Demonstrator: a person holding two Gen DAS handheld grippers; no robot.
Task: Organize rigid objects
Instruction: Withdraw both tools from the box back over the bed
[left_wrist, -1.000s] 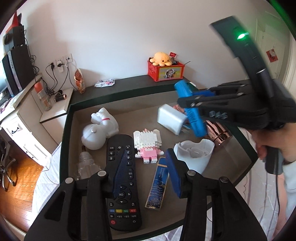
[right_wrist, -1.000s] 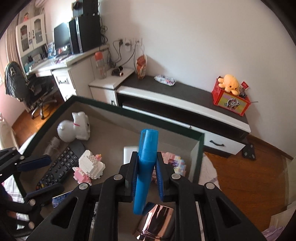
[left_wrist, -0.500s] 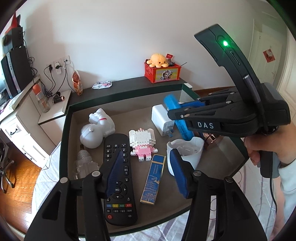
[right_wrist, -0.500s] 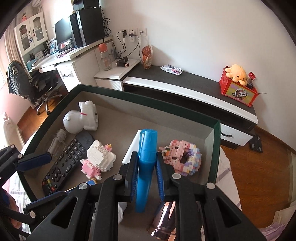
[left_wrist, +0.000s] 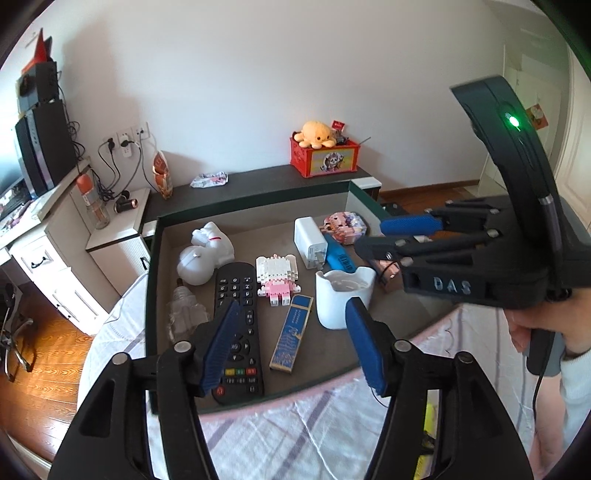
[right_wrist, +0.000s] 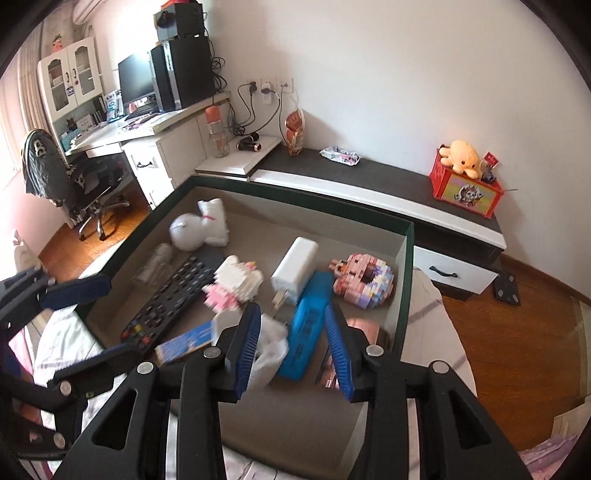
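My right tongs are opening, blue case lying loose between them — copper cup half hidden; left tongs widening, empty.

Remote (in tray) left of cup.

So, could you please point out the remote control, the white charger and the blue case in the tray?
remote control (left_wrist: 239, 321): left wrist view, on its middle buttons.
white charger (right_wrist: 295, 266): right wrist view, on its broad top face.
blue case (right_wrist: 308, 325): right wrist view, mid-body.
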